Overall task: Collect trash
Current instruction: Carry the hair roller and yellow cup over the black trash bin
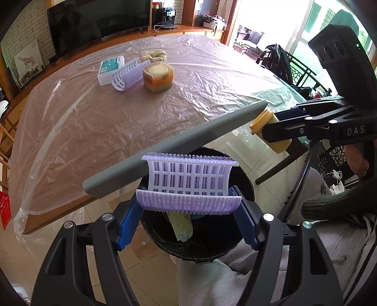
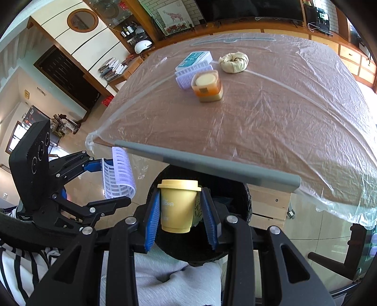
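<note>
1. Trash is gripped over a black bin (image 1: pixel 245 183) held against grey-trousered knees: a lilac mesh hair roller (image 1: pixel 189 186) is clamped between the blue pads of the left hand-held gripper (image 1: pixel 188 223), and a yellow lidded cup (image 2: pixel 178 207) is clamped by the right hand-held gripper (image 2: pixel 180 226).
2. Pale printing is carried on the cup's side, too small to be read; "DAS" is printed on the right hand-held gripper's body as seen from the left wrist.
3. A grey bar (image 1: pixel 165 146) is seen crossing just above the bin's far rim.
4. Beyond it, the counter (image 1: pixel 94 131) is covered with wrinkled clear plastic sheeting over a brown top.
5. Grouped at its far part are a second lilac roller (image 1: pixel 128 75), a white box with a teal label (image 1: pixel 110 69), an orange-and-cream square container (image 1: pixel 158 77) and a knotted cream cloth (image 2: pixel 233 61).
6. Farther back, a dark television (image 1: pixel 99 21), a giraffe picture (image 2: pixel 175 17), white brick wall, wooden cabinets and a bright window are visible; pale glossy tiles form the floor.
</note>
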`<act>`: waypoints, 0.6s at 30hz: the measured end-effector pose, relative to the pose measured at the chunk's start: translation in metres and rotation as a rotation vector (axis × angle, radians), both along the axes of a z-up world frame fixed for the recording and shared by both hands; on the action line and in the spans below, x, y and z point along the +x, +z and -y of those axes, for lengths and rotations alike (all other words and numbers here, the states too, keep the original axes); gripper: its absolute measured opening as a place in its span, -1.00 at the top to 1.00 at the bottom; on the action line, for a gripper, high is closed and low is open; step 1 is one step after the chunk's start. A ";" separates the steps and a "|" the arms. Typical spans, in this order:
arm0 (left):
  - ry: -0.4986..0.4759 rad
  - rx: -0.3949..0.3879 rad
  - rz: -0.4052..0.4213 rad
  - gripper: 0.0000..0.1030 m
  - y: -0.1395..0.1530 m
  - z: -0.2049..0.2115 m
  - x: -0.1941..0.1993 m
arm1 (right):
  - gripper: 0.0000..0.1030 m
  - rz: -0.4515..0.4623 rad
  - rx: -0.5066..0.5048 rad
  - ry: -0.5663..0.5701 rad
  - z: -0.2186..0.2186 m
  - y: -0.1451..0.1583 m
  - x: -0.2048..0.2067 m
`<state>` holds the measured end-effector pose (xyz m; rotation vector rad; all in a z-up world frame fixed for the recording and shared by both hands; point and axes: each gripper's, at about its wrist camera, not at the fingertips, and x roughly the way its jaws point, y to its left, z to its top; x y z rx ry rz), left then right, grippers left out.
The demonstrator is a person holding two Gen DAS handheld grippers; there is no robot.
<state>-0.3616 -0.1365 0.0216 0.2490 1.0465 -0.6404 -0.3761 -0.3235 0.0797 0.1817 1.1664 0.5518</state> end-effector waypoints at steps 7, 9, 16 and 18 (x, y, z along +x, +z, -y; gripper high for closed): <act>-0.009 0.022 -0.028 -0.39 -0.014 0.002 -0.003 | 0.34 -0.019 -0.009 0.004 -0.002 -0.011 -0.004; -0.012 0.028 -0.034 -0.39 -0.018 0.003 -0.004 | 0.34 -0.026 -0.014 0.004 -0.002 -0.015 -0.006; -0.013 0.047 -0.057 -0.39 -0.031 0.005 -0.004 | 0.34 -0.045 -0.054 0.009 -0.004 -0.029 -0.009; -0.011 0.055 -0.062 -0.39 -0.035 0.006 -0.004 | 0.34 -0.053 -0.056 0.010 -0.006 -0.033 -0.009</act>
